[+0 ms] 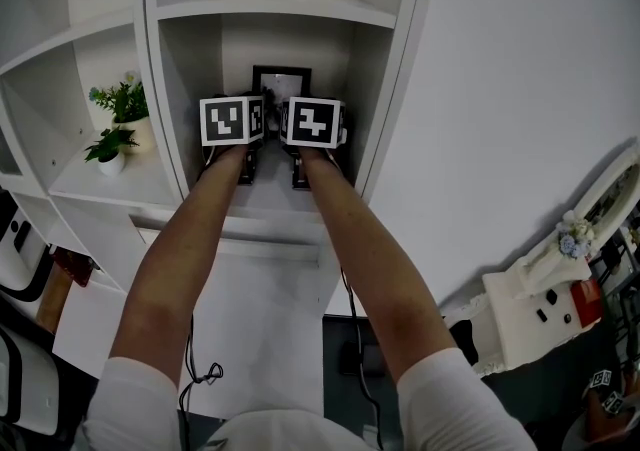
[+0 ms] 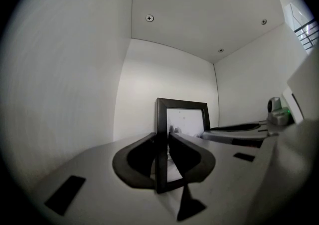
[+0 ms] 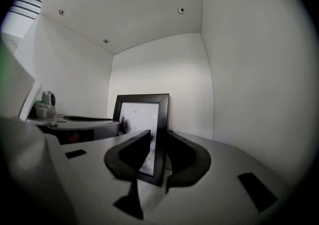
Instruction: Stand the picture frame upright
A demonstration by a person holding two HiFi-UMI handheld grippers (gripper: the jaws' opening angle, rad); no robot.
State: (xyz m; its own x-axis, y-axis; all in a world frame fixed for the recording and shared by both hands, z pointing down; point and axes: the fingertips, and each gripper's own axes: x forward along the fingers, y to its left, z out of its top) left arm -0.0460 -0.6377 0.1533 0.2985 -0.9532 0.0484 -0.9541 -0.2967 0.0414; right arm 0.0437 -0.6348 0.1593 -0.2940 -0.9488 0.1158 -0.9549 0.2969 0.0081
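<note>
In the shelf [image 1: 376, 79], upright picture frame [image 2: 182, 104]; left gripper [image 2: 162, 135] fingers tight on it, right gripper [image 3: 159, 132] fingers slack.

Short white sleeves [image 1: 130, 399] cover both upper arms; the forearms are bare. Left gripper [image 2: 162, 156] and right gripper [image 3: 157, 158] have pale grey bodies, dark curved jaw pads [image 2: 137, 161] and black rectangular slots [image 2: 65, 195]. Each carries a white cube with black square markers [image 1: 232, 121]. Thin black cables [image 1: 189, 349] hang under the arms.
</note>
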